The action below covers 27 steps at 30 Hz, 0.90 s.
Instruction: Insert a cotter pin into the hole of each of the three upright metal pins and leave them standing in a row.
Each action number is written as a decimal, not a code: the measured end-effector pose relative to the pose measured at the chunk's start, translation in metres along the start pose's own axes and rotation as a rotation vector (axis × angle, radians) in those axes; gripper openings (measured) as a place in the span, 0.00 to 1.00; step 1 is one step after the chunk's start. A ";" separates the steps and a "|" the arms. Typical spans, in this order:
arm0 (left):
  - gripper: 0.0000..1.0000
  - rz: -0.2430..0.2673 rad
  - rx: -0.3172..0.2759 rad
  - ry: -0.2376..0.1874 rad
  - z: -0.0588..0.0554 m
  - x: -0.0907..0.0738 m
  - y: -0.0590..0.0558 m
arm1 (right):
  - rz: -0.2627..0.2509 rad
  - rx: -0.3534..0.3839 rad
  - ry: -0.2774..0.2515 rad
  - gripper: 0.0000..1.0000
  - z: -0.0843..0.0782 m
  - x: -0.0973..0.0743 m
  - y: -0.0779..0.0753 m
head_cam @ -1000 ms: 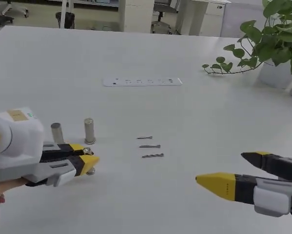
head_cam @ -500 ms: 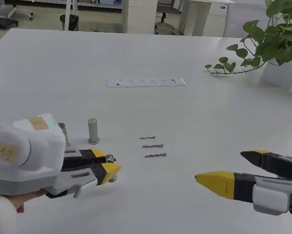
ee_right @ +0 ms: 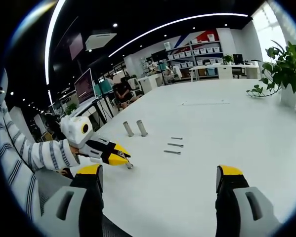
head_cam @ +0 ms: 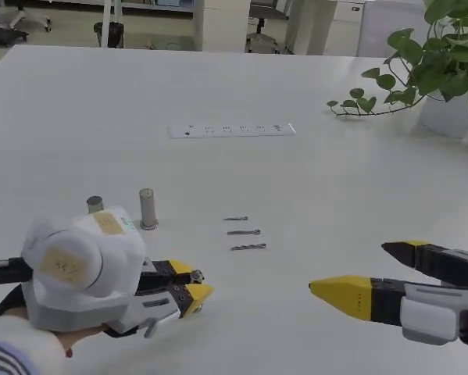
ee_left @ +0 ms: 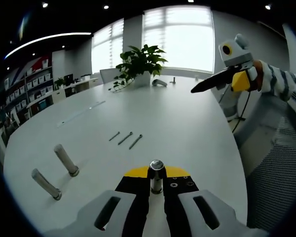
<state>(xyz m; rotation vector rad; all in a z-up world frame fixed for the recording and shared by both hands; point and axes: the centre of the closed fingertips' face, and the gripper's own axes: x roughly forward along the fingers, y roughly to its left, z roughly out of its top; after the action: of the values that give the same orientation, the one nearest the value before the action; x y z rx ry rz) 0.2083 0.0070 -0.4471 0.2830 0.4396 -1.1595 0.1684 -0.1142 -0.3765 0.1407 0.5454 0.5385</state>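
I was working in an open-plan office. I sat at a big white meeting table with a power strip and a potted plant. Swivel chairs stood beyond it. Shelves of storage boxes lined one wall, near a wall screen. There were tall windows, and strip lights ran overhead.

Left gripper: rounded white housing, two tan tape labels, black jaws with yellow tips.
Right gripper: white-grey body, black jaws, pointed yellow tips.
Sleeve: white, thin dark stripes.
Cable: thin, black.
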 end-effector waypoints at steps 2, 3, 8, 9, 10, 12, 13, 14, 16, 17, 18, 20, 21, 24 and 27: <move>0.05 0.000 -0.023 0.004 -0.001 0.001 0.000 | 0.000 0.002 -0.002 0.94 0.000 0.000 0.000; 0.05 0.004 -0.020 0.006 -0.002 0.001 0.001 | -0.001 0.004 -0.002 0.94 0.000 0.000 0.000; 0.05 0.000 -0.013 0.016 -0.006 0.001 0.001 | 0.003 0.003 0.006 0.94 -0.002 0.002 0.001; 0.05 0.002 -0.004 0.018 -0.007 0.001 0.001 | 0.002 0.002 0.007 0.94 -0.002 0.002 0.001; 0.05 0.002 0.003 0.018 -0.008 0.001 0.001 | 0.002 0.002 0.007 0.94 -0.002 0.003 0.001; 0.05 0.001 0.002 0.022 -0.009 0.002 0.001 | 0.002 0.000 0.008 0.94 -0.002 0.003 0.001; 0.05 0.000 0.000 0.015 -0.009 0.002 0.001 | 0.002 -0.001 0.008 0.94 -0.002 0.003 0.001; 0.05 0.000 -0.003 0.015 -0.009 0.002 0.002 | 0.002 -0.003 0.007 0.94 -0.001 0.003 0.001; 0.05 -0.002 -0.004 0.013 -0.009 0.001 0.002 | 0.004 -0.003 0.007 0.93 -0.001 0.003 0.002; 0.05 -0.003 -0.003 0.012 -0.009 0.001 0.001 | 0.004 -0.003 0.008 0.93 -0.001 0.003 0.002; 0.05 -0.006 0.002 0.011 -0.009 0.001 0.001 | 0.004 -0.004 0.009 0.93 -0.001 0.003 0.001; 0.06 -0.011 0.009 0.011 -0.009 0.000 0.001 | 0.004 -0.006 0.012 0.93 -0.001 0.003 0.002; 0.05 -0.013 0.009 0.012 -0.010 0.000 0.001 | 0.005 -0.008 0.011 0.93 -0.001 0.003 0.002; 0.06 -0.017 0.004 0.009 -0.010 -0.001 0.001 | 0.007 -0.009 0.007 0.93 0.000 0.003 0.003; 0.06 -0.022 -0.017 0.007 -0.010 -0.001 0.000 | 0.009 -0.012 0.009 0.93 -0.001 0.003 0.004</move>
<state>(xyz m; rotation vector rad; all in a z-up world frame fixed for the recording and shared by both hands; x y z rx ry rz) 0.2062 0.0123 -0.4551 0.2683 0.4593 -1.1758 0.1686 -0.1095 -0.3779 0.1290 0.5508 0.5515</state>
